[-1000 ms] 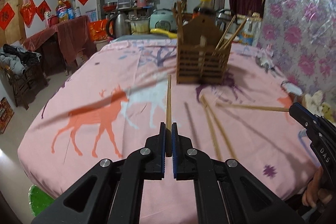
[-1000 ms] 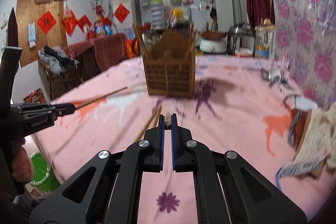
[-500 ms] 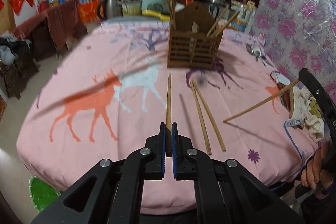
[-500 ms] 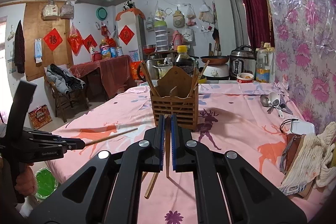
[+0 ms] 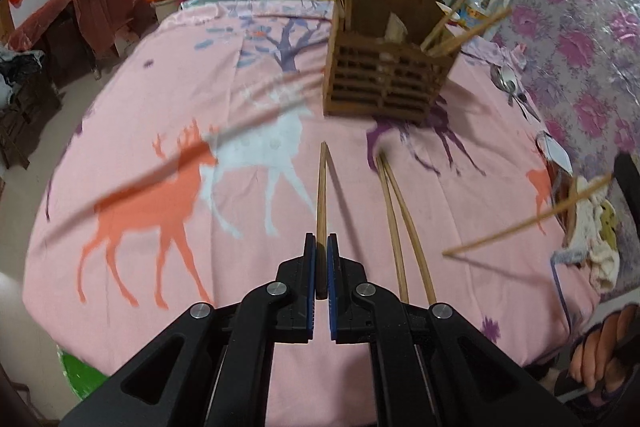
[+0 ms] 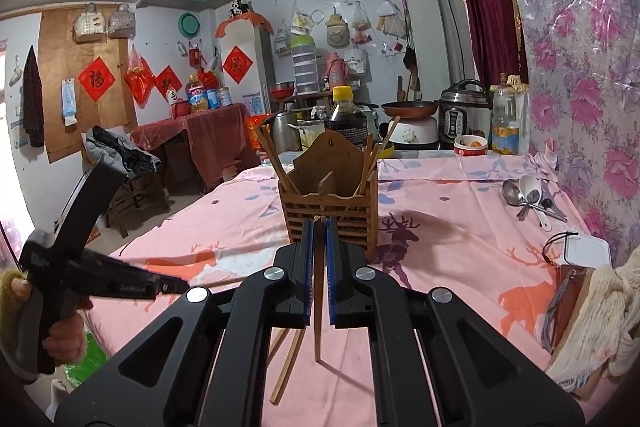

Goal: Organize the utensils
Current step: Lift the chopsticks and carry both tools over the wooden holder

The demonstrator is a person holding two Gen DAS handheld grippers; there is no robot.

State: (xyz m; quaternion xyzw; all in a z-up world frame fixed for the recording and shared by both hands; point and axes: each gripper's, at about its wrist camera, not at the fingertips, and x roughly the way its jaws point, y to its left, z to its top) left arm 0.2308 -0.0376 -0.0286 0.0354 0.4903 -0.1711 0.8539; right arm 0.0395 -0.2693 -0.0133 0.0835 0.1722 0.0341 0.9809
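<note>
above the pink table (image 5: 160, 107), i have raised both grippers: left gripper (image 5: 321, 247) and right gripper (image 6: 319, 231) each clamp one chopstick (image 5: 321, 195), now lifted, ready for the wooden holder (image 6: 332, 203).

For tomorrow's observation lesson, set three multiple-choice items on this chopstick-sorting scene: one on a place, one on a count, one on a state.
1. Where does the wooden holder stand?
A. on the pink tablecloth
B. on the floor
C. on a chair

2. How many loose chopsticks lie flat on the cloth?
A. none
B. two
C. six

3. What is the left claw doing?
A. wide open, holding nothing
B. shut on a spoon
C. shut on a chopstick

Answers:
1 A, the holder's base rests on the deer-print cloth.
2 B, one pair lies right of the left claw; the others are held or in the holder.
3 C, the stick runs out from between its blue pads. The right claw grips another chopstick.
</note>
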